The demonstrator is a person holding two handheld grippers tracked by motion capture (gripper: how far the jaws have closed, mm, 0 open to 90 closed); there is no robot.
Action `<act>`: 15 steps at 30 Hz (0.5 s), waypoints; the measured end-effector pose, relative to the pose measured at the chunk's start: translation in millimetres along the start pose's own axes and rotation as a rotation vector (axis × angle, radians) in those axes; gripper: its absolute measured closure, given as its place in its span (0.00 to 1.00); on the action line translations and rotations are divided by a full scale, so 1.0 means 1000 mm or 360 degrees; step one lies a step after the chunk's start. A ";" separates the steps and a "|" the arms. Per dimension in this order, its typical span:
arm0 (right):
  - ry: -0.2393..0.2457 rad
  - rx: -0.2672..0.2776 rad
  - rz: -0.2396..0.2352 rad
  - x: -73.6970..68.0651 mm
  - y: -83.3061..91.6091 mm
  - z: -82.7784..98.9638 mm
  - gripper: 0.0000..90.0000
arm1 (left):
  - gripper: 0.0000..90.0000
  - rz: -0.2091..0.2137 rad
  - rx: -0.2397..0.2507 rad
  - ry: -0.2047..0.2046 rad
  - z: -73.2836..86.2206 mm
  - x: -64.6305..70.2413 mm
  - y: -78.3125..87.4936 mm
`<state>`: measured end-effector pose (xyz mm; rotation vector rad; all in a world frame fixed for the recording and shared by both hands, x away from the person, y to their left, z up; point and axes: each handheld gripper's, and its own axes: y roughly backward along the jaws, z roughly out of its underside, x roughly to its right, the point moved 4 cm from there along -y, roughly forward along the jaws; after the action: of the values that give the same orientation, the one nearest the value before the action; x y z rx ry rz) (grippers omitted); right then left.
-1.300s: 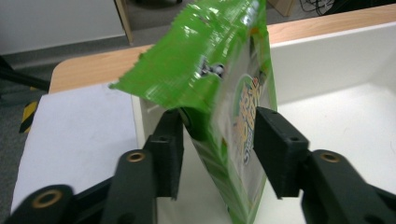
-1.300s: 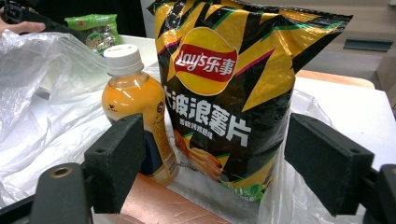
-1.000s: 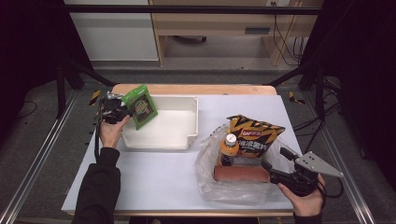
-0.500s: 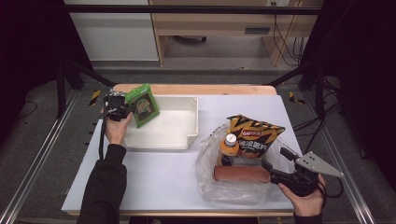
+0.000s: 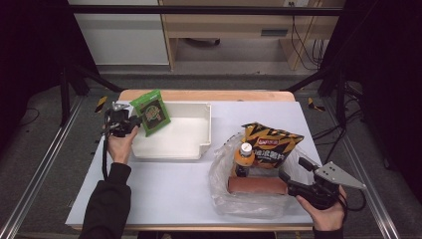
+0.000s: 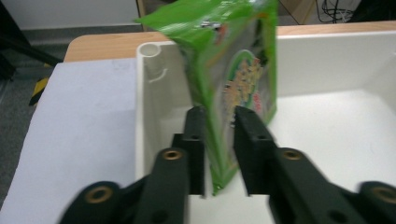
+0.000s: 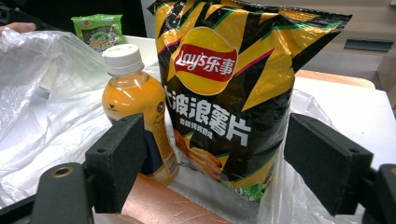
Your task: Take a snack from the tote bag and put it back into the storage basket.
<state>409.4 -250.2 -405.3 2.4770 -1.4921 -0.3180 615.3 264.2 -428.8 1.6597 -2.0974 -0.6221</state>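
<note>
A green snack packet (image 5: 152, 112) (image 6: 233, 70) hangs upright over the left end of the white tray (image 5: 184, 144) (image 6: 327, 126). My left gripper (image 5: 130, 122) (image 6: 217, 116) is shut on its lower edge; the jaws have just been closing with the packet between them. At the front right, my right gripper (image 5: 293, 169) (image 7: 217, 154) stands wide open at the mouth of a clear plastic bag (image 5: 224, 199) (image 7: 37, 93). Inside the bag are a black-and-yellow chips bag (image 5: 268, 144) (image 7: 224, 84), an orange drink bottle (image 5: 244, 157) (image 7: 135, 102) and a brown pack (image 5: 256, 185) (image 7: 159, 205) lying flat.
The tray sits at the back left of the white table sheet (image 5: 164, 194). A wooden table edge (image 5: 209, 94) runs along the back. Metal rails (image 5: 35, 179) flank both sides of the table.
The left hand and the green packet have shifted only slightly over the tray's left end. The right gripper has stayed where it was.
</note>
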 end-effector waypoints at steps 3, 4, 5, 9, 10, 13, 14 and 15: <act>-0.0001 -0.0001 0.0001 0.001 0.000 0.000 0.24 | 0.99 0.0010 0.0020 -0.0030 0.002 0.011 0.004; -0.0001 -0.0001 0.0001 0.001 0.000 0.000 0.24 | 1.00 0.0010 0.0020 -0.0030 0.002 0.011 0.004; -0.0001 0.0000 0.0000 0.001 0.000 0.000 0.24 | 1.00 0.0001 0.0015 -0.0033 0.003 0.015 0.004; -0.0002 -0.0002 -0.0002 0.001 0.000 0.001 0.24 | 1.00 -0.0043 -0.0031 -0.0016 0.011 0.028 -0.010; -0.0002 -0.0002 -0.0002 0.001 0.000 0.001 0.24 | 1.00 -0.0043 -0.0031 -0.0016 0.011 0.028 -0.010; -0.0001 -0.0003 0.0000 0.002 0.000 0.001 0.25 | 1.00 -0.0128 -0.0067 0.0000 0.014 0.032 -0.025; 0.0002 0.0001 0.0000 0.002 0.000 0.001 0.25 | 1.00 -0.0138 -0.0066 0.0013 0.014 0.033 -0.028; 0.0003 0.0001 0.0000 0.002 0.000 0.001 0.25 | 1.00 -0.0138 -0.0066 0.0013 0.014 0.033 -0.028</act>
<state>409.9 -252.3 -406.4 2.4773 -1.4919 -0.3151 623.0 228.2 -455.4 1.7347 -2.0022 -0.6795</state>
